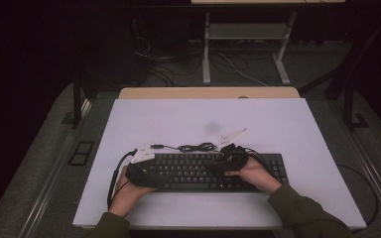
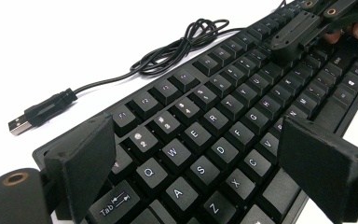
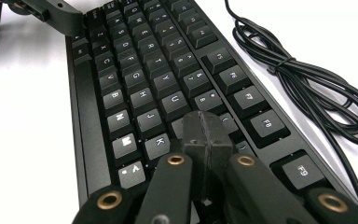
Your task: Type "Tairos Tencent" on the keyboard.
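A black keyboard (image 1: 203,171) lies across the white board, its keys lettered in white (image 2: 214,121) (image 3: 140,84). My left gripper (image 1: 143,172) (image 2: 205,158) is open at the keyboard's left end, one jaw by the far edge near Esc and the other by the near edge. Whether its jaws touch the case is unclear. My right gripper (image 1: 229,157) (image 3: 207,128) is shut with nothing in it, and its tip rests on the keys around K and L. It also appears in the left gripper view (image 2: 292,36). A hand holds each gripper.
The keyboard's black cable (image 1: 193,147) (image 2: 177,46) (image 3: 307,88) lies coiled just beyond the far edge, ending in a loose USB plug (image 2: 21,125). The white board (image 1: 203,119) sits on a wooden table (image 1: 208,92). A desk frame (image 1: 206,49) and floor cables stand behind.
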`<state>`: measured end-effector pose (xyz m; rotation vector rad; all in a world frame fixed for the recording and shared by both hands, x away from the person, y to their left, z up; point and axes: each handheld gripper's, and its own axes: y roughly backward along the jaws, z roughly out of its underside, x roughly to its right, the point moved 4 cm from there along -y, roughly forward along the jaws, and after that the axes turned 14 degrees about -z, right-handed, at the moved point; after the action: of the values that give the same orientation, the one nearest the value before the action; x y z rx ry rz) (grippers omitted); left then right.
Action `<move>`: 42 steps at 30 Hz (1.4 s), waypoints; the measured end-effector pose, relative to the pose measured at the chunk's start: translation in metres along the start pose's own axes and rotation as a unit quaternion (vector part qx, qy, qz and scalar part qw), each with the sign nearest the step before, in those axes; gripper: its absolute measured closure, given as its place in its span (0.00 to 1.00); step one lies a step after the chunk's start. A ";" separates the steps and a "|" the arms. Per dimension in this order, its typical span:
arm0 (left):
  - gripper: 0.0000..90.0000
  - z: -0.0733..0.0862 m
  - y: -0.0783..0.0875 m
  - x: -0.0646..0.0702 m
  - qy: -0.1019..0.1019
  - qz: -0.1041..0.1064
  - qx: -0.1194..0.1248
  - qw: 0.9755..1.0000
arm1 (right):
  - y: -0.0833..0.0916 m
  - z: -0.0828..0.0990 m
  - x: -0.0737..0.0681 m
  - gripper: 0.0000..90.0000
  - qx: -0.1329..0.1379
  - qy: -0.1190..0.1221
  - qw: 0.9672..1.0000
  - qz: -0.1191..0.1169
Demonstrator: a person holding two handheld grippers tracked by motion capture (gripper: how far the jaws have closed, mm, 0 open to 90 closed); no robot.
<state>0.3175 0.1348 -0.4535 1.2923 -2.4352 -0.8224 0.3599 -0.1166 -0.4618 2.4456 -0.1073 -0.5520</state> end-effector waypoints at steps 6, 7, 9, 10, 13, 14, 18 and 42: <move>0.12 0.000 0.000 0.000 0.001 0.000 0.000 1.000 | -0.001 0.001 0.000 0.99 -0.003 0.003 1.000 0.000; 0.12 0.000 0.000 0.000 0.001 0.000 0.000 1.000 | -0.002 0.001 0.000 0.99 -0.007 0.001 1.000 0.002; 0.12 0.000 -0.001 0.001 0.001 0.000 0.000 1.000 | -0.002 0.001 0.000 0.99 -0.007 0.002 1.000 0.000; 0.12 0.000 -0.001 0.001 0.000 0.000 0.000 1.000 | -0.002 0.001 0.000 0.99 -0.007 0.003 1.000 0.001; 0.12 0.000 -0.001 0.001 0.001 0.000 0.001 1.000 | -0.002 0.001 0.000 0.99 -0.007 0.002 1.000 0.000; 0.12 0.000 -0.001 0.001 0.001 -0.001 0.000 1.000 | -0.002 0.001 0.000 0.99 -0.008 0.002 1.000 0.000; 0.13 -0.001 -0.001 0.001 -0.001 0.001 0.000 1.000 | -0.002 0.001 0.000 0.99 -0.007 0.002 1.000 0.000; 0.15 -0.001 -0.001 0.000 -0.002 0.003 0.002 1.000 | 0.010 -0.003 0.002 0.73 0.039 -0.007 0.999 0.000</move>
<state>0.3184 0.1339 -0.4537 1.2851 -2.4431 -0.8209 0.3638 -0.1236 -0.4548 2.5177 -0.1373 -0.5759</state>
